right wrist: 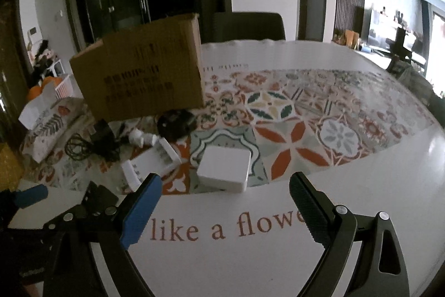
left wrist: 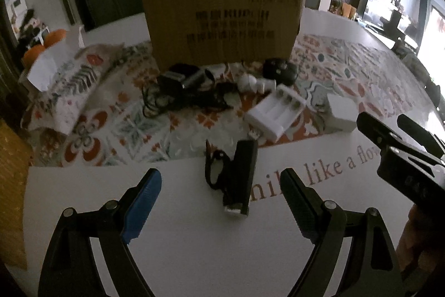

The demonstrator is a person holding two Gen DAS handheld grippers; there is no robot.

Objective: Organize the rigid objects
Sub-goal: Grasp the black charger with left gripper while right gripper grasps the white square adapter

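Note:
A black oblong device with a wrist strap (left wrist: 240,176) lies on the white table just ahead of my open, empty left gripper (left wrist: 221,180). Beyond it lie a white battery charger (left wrist: 275,110), a white square box (left wrist: 342,113), a black cable tangle (left wrist: 178,99), a white bulb-like piece (left wrist: 250,81) and a round black device (left wrist: 279,70). A cardboard box (left wrist: 222,18) stands behind them. My right gripper (right wrist: 225,185) is open and empty, just short of the white square box (right wrist: 224,167); the charger (right wrist: 151,163) lies to its left.
A patterned runner (right wrist: 306,116) covers the table's middle. A folded patterned cloth (left wrist: 75,85) and white paper (left wrist: 44,68) lie at the left. A dark chair (right wrist: 249,25) stands behind the table. The right gripper shows at the right edge of the left wrist view (left wrist: 400,141).

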